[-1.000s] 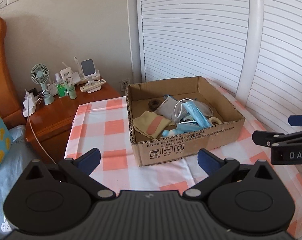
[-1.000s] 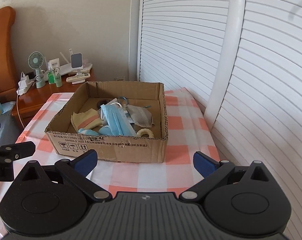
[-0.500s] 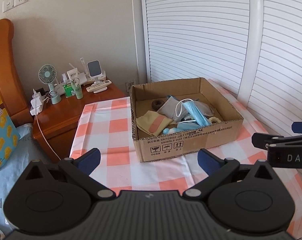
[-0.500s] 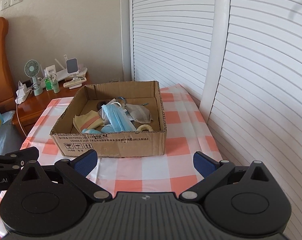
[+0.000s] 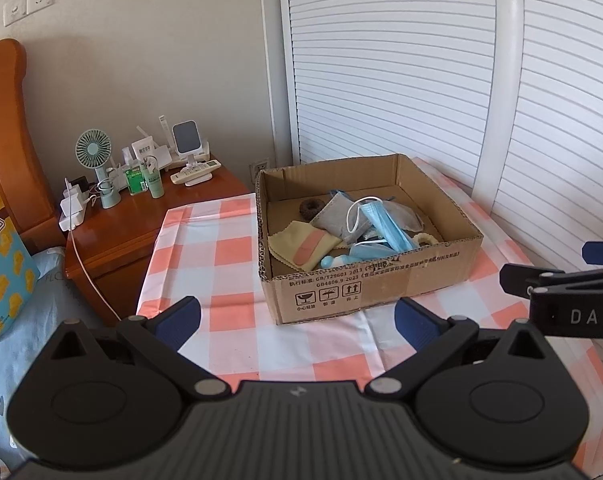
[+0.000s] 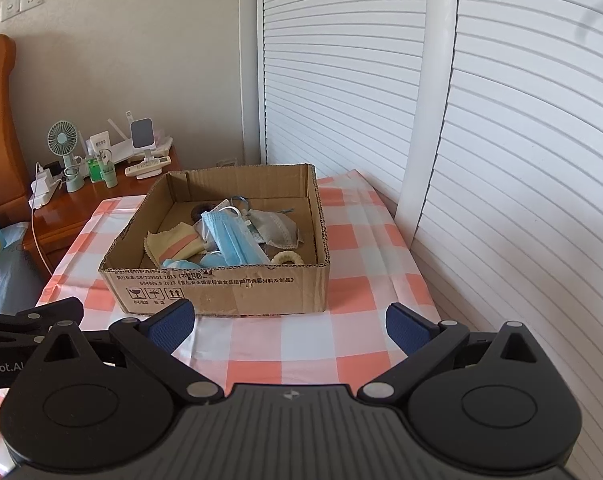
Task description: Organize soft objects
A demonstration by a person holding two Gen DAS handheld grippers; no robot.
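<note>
A cardboard box (image 5: 365,276) is seen on the table (image 5: 237,248) covered in pink-and-white check. Inside the box a blue face mask (image 5: 385,226) is draped over a grey mask (image 5: 337,216); a yellow cloth (image 5: 301,246) with a pink stripe lies at the box's left side, a dark ring (image 5: 310,208) toward its back wall, a cream scrunchie (image 6: 287,257) at its near right corner. The left gripper (image 5: 297,318) is held in front of the box, fingers spread, nothing between them. The right gripper (image 6: 287,322) is likewise held spread and empty before the box's front wall. A small fan (image 5: 95,152) stands on the nightstand (image 5: 141,220) left of the box.
</note>
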